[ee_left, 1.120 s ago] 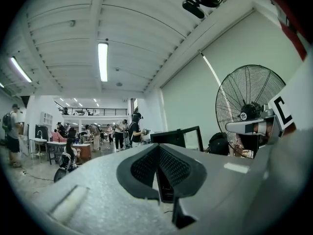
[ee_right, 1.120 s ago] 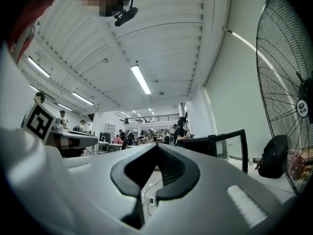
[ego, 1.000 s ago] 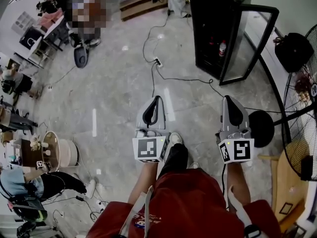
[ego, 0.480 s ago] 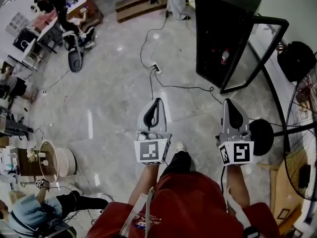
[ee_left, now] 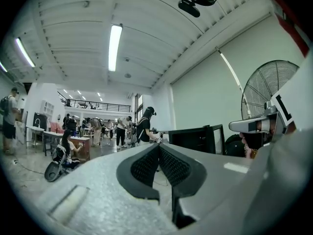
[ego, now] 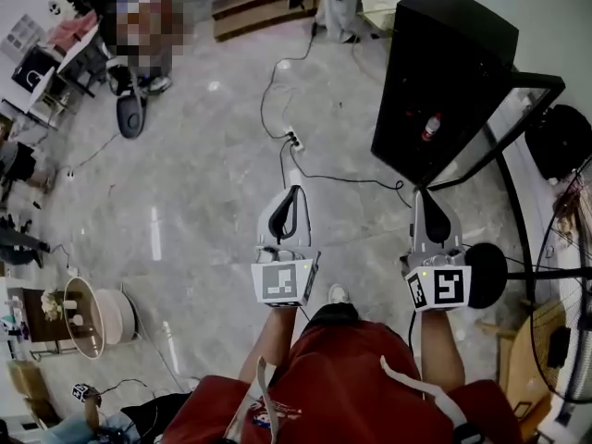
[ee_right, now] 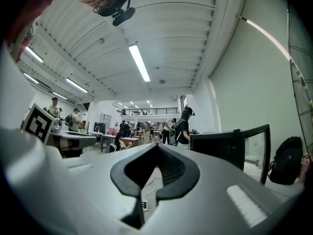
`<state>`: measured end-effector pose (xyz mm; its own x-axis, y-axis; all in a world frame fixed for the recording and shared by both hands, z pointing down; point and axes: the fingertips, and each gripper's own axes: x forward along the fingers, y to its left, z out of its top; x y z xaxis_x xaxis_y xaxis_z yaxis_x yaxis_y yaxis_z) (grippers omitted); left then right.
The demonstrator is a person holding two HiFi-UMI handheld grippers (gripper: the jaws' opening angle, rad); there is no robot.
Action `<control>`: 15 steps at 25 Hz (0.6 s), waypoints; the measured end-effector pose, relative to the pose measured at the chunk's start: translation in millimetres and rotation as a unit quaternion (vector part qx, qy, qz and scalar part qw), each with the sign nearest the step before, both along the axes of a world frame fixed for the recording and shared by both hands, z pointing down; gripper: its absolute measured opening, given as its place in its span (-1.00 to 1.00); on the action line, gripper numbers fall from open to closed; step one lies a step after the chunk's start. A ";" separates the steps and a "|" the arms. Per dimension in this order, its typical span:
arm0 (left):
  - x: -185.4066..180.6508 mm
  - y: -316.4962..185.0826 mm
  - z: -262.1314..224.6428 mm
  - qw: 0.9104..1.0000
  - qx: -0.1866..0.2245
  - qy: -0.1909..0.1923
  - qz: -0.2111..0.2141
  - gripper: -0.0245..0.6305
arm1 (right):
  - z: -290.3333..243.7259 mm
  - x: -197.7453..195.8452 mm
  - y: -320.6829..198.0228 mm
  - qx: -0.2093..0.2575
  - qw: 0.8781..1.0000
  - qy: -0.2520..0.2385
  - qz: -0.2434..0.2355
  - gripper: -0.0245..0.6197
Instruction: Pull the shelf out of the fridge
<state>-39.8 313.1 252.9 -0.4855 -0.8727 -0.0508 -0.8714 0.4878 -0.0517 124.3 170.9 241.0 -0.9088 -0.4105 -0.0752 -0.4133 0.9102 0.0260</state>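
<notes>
A black fridge [ego: 444,72] stands on the floor at the upper right, its glass door [ego: 518,128] swung open. A bottle [ego: 430,126] shows inside; I cannot make out the shelf. My left gripper [ego: 294,191] is held level over the floor, left of the fridge and short of it, shut with nothing in it. My right gripper [ego: 421,195] is beside it, just below the fridge's open front, also shut and empty. The fridge [ee_left: 195,138] lies ahead to the right of the left gripper [ee_left: 158,148]. It [ee_right: 220,148] is also right of the right gripper [ee_right: 157,148].
A standing fan [ego: 573,276] with a round black base [ego: 487,274] is close on the right. A black bag [ego: 562,141] sits behind the door. A power strip [ego: 294,139] and cables lie on the floor ahead. People and desks fill the far left.
Both grippers have moved forward across the floor and the fridge has come closer, now larger and lower in the head view. The jaws stay shut.
</notes>
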 end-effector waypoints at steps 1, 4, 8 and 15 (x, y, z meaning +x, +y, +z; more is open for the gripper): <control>-10.1 -2.9 0.3 1.000 0.000 0.001 -0.001 -0.93 | -0.8 -10.1 -3.1 0.002 1.000 0.001 -0.001 -0.92; -35.9 -8.9 0.3 1.000 -0.002 0.009 0.001 -0.93 | -3.2 -34.7 -9.3 0.006 1.000 0.000 0.003 -0.92; -63.0 -20.6 -2.5 1.000 0.003 0.000 0.001 -0.93 | -7.8 -57.5 -21.4 0.010 1.000 -0.002 0.006 -0.92; -83.1 -71.8 12.5 1.000 -0.009 0.013 0.022 -0.93 | 10.4 -77.2 -65.8 0.007 1.000 -0.005 0.020 -0.92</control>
<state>-122.9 241.4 265.5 -0.4473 -0.8941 -0.0229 -0.8934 0.4479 -0.0362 47.1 105.1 251.5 -0.8910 -0.4449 -0.0902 -0.4493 0.8927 0.0351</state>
